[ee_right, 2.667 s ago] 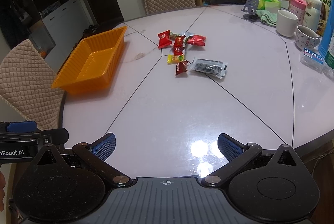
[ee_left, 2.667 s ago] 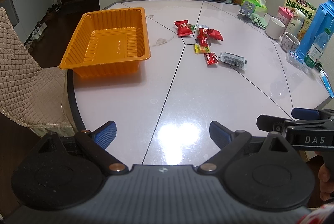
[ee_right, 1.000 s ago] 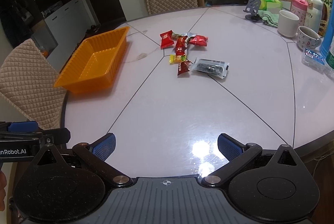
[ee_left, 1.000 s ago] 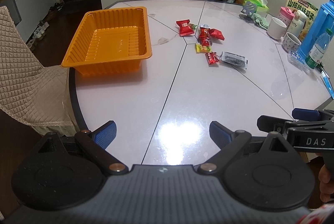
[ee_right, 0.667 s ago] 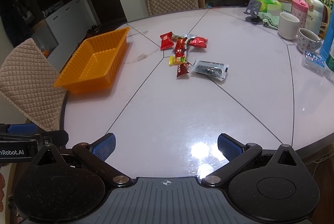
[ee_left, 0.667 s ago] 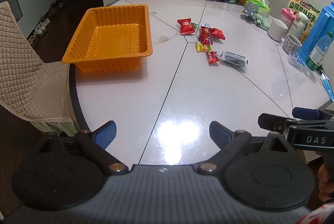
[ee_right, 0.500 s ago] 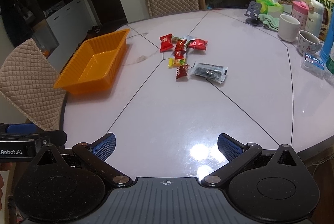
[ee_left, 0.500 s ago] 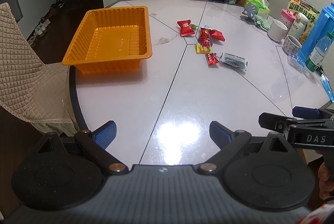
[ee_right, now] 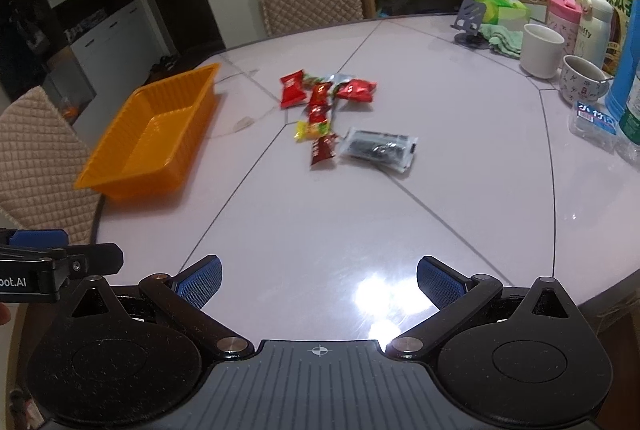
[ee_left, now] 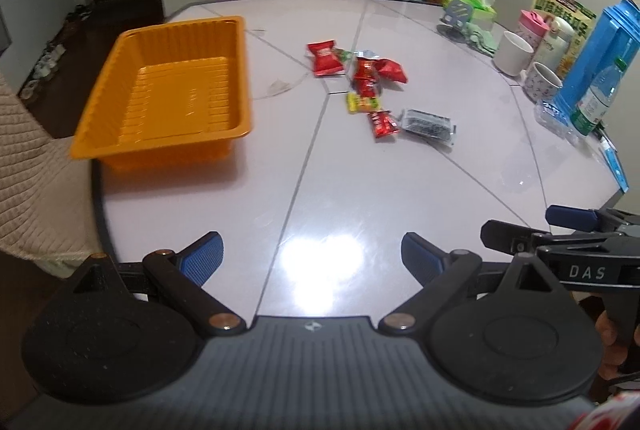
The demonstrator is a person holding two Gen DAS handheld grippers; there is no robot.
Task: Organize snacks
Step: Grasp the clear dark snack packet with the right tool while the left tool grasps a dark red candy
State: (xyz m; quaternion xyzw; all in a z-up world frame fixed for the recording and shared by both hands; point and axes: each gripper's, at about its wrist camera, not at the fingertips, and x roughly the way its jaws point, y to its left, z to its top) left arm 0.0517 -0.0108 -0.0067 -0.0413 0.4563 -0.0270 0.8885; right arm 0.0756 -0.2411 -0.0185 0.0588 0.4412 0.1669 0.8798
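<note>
The snacks [ee_right: 332,117] lie in a loose cluster mid-bench, well ahead of both hand-held grippers and to the right of the empty orange tray [ee_left: 168,89], their line running roughly away from the cameras. The right hand-held gripper [ee_right: 318,280] looks more squarely in line with them than the left hand-held gripper [ee_left: 312,256]; each has its fingers spread apart, holding nothing. I count about five red packets, one yellow one [ee_right: 312,130], one dark clear pouch [ee_right: 378,147], one tray; a silvery wrapper may hide more.
</note>
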